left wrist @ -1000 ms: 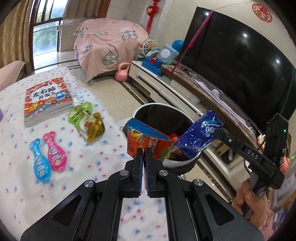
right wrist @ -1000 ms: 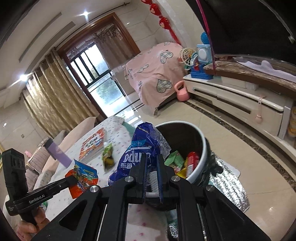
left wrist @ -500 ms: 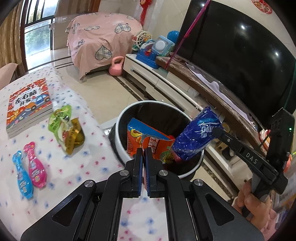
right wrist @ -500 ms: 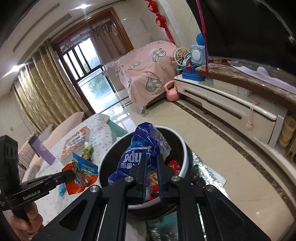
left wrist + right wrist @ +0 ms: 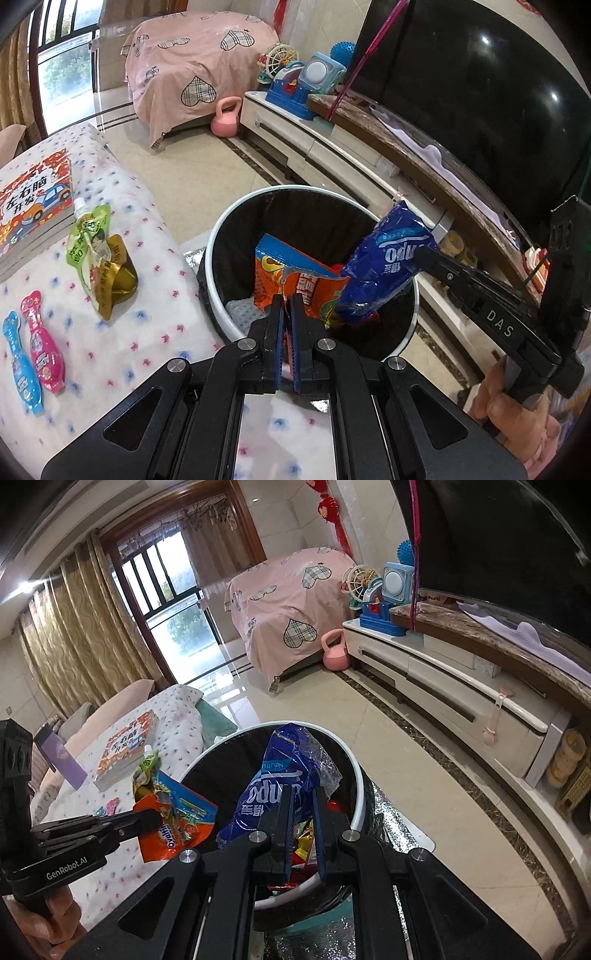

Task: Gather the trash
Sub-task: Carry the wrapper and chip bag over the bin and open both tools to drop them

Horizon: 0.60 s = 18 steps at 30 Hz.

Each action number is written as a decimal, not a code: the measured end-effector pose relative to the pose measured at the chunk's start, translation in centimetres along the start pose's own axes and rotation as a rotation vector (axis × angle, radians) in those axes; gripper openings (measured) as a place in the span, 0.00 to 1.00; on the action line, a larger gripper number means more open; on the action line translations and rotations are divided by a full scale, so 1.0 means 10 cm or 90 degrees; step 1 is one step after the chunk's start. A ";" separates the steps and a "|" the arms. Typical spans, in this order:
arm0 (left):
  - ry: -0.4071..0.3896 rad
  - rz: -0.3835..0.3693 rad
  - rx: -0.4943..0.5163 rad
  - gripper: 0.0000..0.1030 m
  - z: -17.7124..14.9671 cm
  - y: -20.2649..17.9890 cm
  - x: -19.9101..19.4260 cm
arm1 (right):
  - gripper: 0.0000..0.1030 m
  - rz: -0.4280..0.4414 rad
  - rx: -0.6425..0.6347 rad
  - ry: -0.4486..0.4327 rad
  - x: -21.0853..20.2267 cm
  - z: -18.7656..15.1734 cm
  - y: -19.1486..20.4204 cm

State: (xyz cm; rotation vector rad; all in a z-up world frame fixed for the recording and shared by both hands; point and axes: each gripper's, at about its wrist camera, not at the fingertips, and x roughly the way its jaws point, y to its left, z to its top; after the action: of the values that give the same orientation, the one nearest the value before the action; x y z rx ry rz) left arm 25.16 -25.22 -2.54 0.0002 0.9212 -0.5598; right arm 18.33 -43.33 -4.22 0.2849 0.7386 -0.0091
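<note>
Over bin (image 5: 221, 236) | L gripper (image 5: 286, 306) pinches orange wrapper (image 5: 295, 280) | R gripper (image 5: 303, 805) parted, blue wrapper (image 5: 273, 790)

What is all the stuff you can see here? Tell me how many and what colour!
trash bin: 1, black with white rim, on the floor beside the bed
orange wrapper: 1, over the bin
blue wrapper: 1, over the bin
green pouch: 1, on the bedspread
gold pouch: 1, beside the green one
bowling-pin packets: 2, blue and pink, on the bedspread
book: 1, orange, on the bedspread
kettlebell: 1, pink, on the floor
left gripper: black, pinching the orange wrapper
right gripper: black, around the blue wrapper
</note>
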 end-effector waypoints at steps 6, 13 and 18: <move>0.009 0.009 0.000 0.34 0.01 0.00 0.04 | 0.14 0.000 -0.016 0.017 0.10 0.02 0.04; -0.016 0.014 -0.029 0.54 -0.07 0.16 -0.17 | 0.51 0.023 0.008 0.011 0.07 -0.02 0.01; -0.031 0.028 -0.059 0.59 -0.26 0.35 -0.40 | 0.73 0.047 0.030 -0.011 -0.06 -0.05 0.06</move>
State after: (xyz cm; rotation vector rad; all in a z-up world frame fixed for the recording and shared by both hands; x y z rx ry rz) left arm 22.94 -19.74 -1.88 -0.0759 0.8972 -0.4744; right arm 17.57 -42.67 -4.02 0.3572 0.7117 0.0411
